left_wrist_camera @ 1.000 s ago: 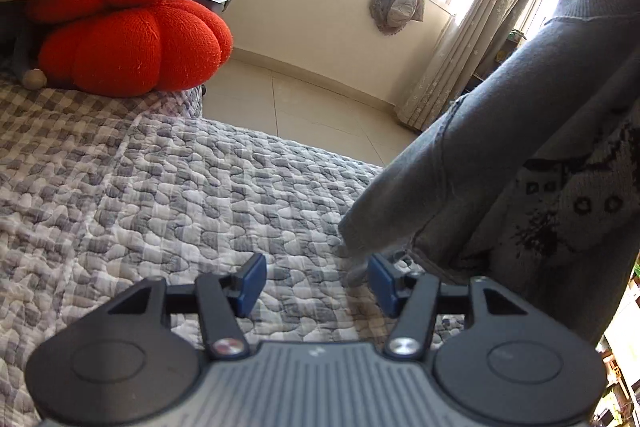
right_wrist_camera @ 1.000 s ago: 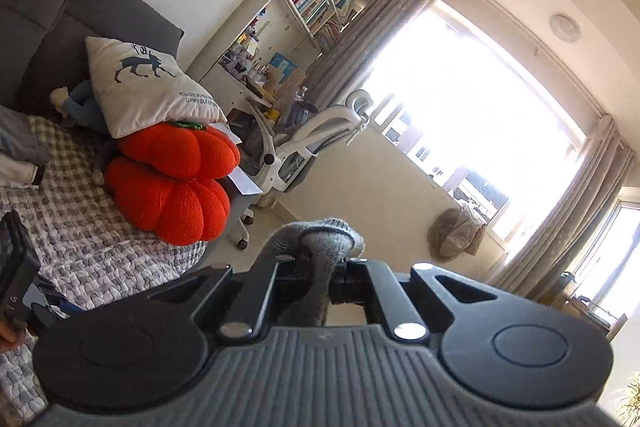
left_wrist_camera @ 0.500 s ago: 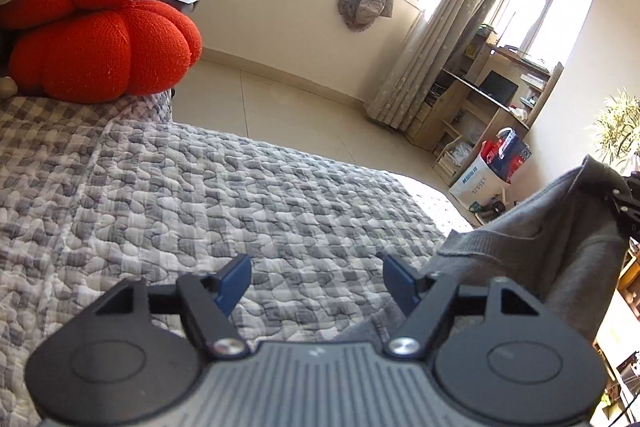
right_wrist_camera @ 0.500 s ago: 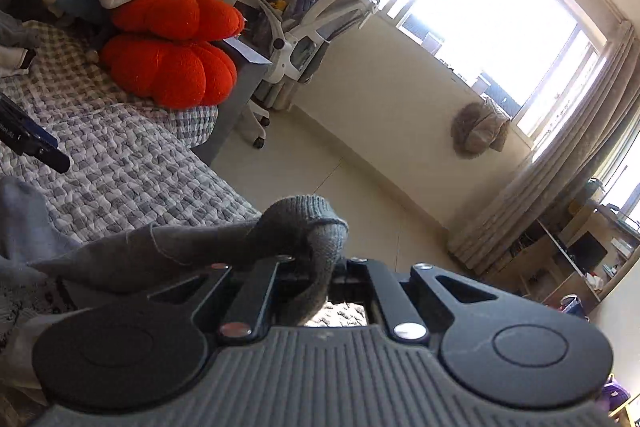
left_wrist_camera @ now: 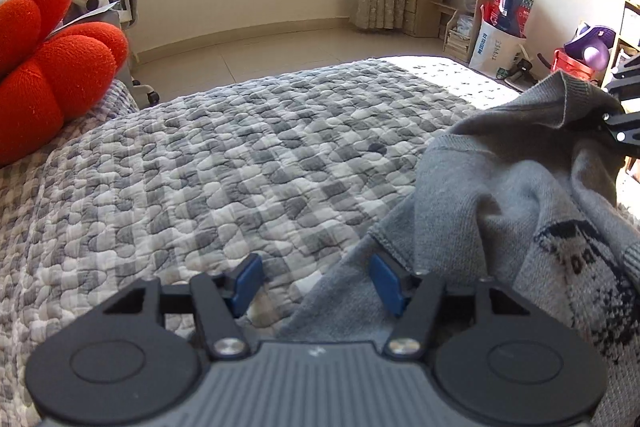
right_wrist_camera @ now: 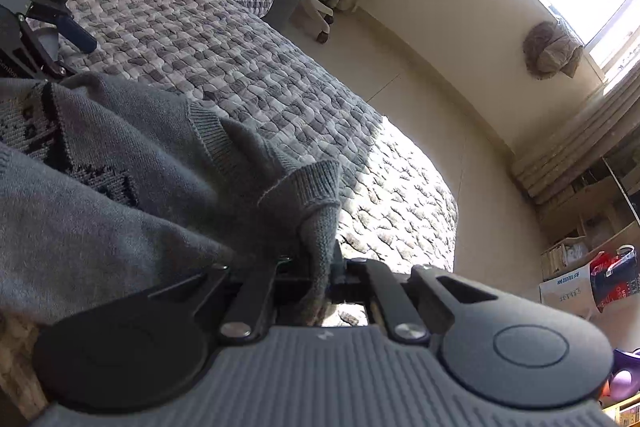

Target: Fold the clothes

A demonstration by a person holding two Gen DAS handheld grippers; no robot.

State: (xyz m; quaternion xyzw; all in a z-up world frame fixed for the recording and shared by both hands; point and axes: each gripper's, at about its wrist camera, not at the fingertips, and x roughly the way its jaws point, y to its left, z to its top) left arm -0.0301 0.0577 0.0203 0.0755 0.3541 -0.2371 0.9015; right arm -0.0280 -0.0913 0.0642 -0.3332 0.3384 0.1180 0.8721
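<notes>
Sweater (left_wrist_camera: 500, 195) on bed (left_wrist_camera: 240, 155), cushion (left_wrist_camera: 52, 75) left

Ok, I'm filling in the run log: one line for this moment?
left gripper: open, empty | right gripper: shut on grey sweater | sweater partly on checked quilt

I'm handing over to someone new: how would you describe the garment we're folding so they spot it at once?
Start at the bed's grey-and-white checked quilt; on its right side lies a crumpled grey knit sweater. The right gripper pinches its ribbed edge, the open left gripper sits at its hem. Its black knitted pattern sets it apart from the red-orange cushion.
</notes>
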